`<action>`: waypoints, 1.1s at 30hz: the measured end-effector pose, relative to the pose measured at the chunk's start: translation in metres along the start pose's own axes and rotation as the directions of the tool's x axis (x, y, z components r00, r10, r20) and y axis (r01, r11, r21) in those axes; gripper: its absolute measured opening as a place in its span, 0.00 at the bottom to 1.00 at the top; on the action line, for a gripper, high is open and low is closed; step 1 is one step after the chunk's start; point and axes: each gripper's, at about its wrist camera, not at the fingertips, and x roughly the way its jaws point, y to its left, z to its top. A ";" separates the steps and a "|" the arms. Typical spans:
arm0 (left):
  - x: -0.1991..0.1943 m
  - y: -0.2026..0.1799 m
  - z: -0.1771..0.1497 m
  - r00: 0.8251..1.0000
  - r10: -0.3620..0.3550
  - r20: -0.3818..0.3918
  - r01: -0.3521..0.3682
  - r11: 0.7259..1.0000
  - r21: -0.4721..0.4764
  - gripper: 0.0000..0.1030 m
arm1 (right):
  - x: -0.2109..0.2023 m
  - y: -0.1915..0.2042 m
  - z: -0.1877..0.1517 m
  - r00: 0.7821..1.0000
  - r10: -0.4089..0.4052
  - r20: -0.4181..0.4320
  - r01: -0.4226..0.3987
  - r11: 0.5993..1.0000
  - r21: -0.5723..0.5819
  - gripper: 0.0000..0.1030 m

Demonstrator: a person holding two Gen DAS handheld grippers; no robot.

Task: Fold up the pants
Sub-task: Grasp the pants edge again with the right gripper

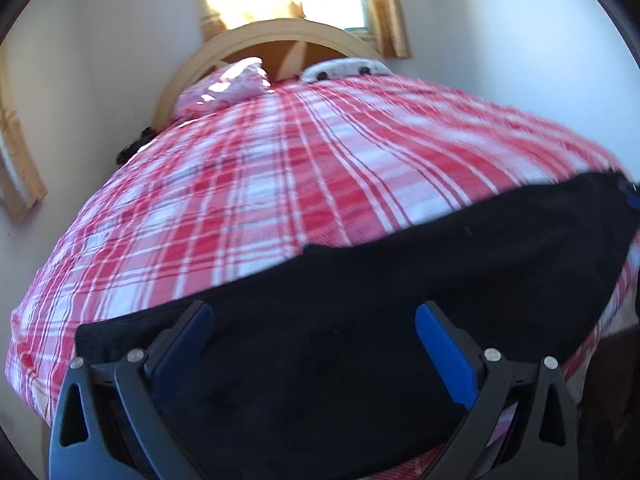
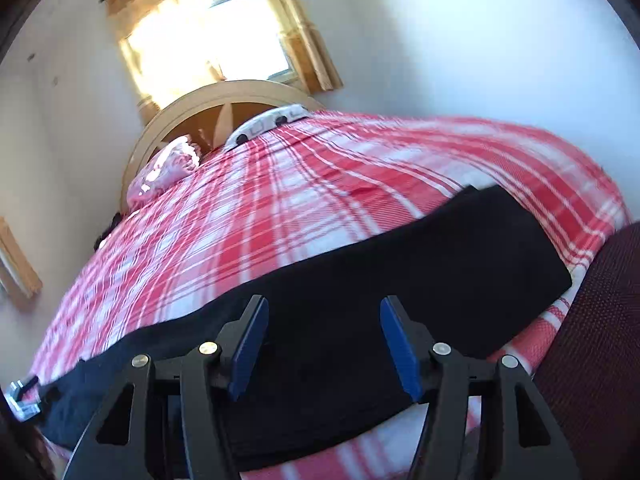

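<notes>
Right, the black pants [image 1: 380, 280] lie in a long flat strip across the near end of the bed, on the red-and-white plaid bedspread [image 1: 248, 168]. Our left gripper [image 1: 314, 320] hovers over them, jaws wide apart, gripping nothing. Our right gripper [image 2: 324, 316] does likewise, also spread. Beyond, a pink pillow [image 1: 224, 88] sits against the arched wooden headboard [image 2: 224, 96].

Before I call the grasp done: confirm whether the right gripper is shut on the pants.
No, the right gripper stands open over the black pants, its blue pads apart.
</notes>
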 end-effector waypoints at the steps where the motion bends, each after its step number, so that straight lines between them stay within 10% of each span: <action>1: 0.006 -0.010 -0.005 0.999 0.015 -0.036 -0.014 0.999 0.039 1.00 | 0.010 -0.008 0.006 0.998 -0.033 -0.045 0.034 0.999 0.010 0.59; 3: 0.014 -0.018 -0.014 0.996 0.034 -0.087 -0.028 0.997 0.075 1.00 | 0.017 -0.038 0.016 0.987 -0.141 -0.078 0.144 0.989 0.033 0.59; 9: 0.018 -0.004 -0.015 0.990 0.018 -0.137 -0.022 0.999 -0.024 1.00 | -0.015 -0.137 0.035 0.994 -0.088 0.059 0.061 0.930 0.363 0.59; 21: 0.018 0.000 -0.004 0.989 -0.039 -0.140 0.019 0.990 -0.142 1.00 | 0.033 -0.131 0.042 0.992 -0.044 -0.118 0.067 0.978 0.200 0.71; 26: 0.019 0.001 -0.006 0.988 -0.052 -0.145 0.030 0.988 -0.152 1.00 | 0.033 -0.132 0.039 0.991 -0.015 -0.134 0.038 0.985 0.168 0.25; 33: 0.011 0.022 -0.008 0.993 -0.032 -0.116 0.009 0.981 -0.194 1.00 | 0.005 -0.098 0.038 0.997 0.018 -0.074 -0.009 0.993 0.117 0.18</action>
